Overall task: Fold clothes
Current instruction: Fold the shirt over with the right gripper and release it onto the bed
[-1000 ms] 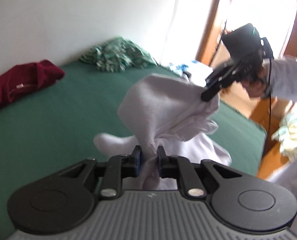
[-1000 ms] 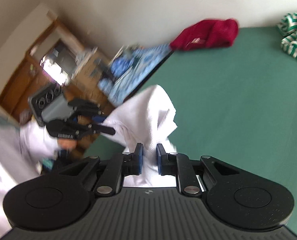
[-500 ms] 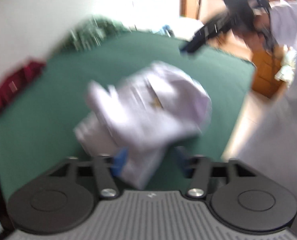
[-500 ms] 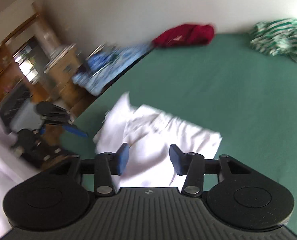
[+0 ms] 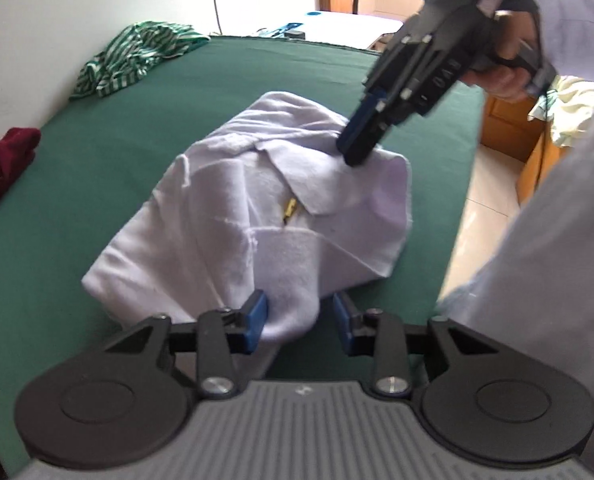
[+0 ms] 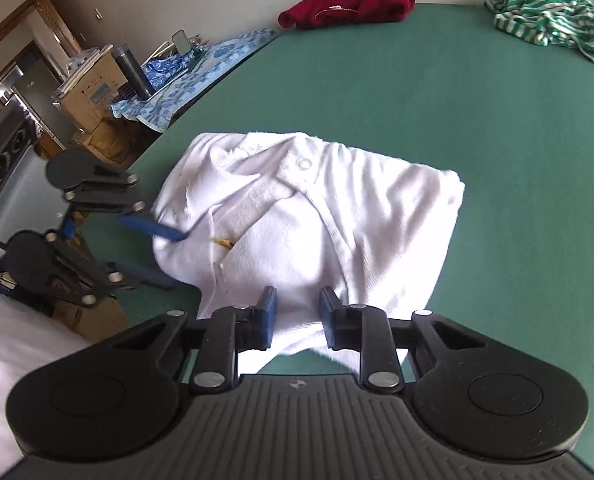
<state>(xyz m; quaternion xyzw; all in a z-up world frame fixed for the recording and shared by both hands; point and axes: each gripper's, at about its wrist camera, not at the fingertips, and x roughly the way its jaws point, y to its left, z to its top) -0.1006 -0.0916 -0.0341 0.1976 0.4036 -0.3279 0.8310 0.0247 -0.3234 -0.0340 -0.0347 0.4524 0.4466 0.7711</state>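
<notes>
— So where do we stand with the white polo shirt [image 5: 257,216]?
— It lies as a compact bundle near the front edge of the green table [image 6: 437,92], collar up. Our left gripper [image 5: 297,322] has its jaws apart with a cloth corner loose between them. Our right gripper [image 6: 296,316] also stands parted over the hem.
— Folded, then?
— Roughly; the outline looks lumpy, so we judge squaring remains, or a regrip.
— The fabric?
— Soft, ribbed knit, limp. The crumpled maroon garment [image 6: 349,6] and striped green garment [image 6: 553,12] sit along the far edge.
</notes>
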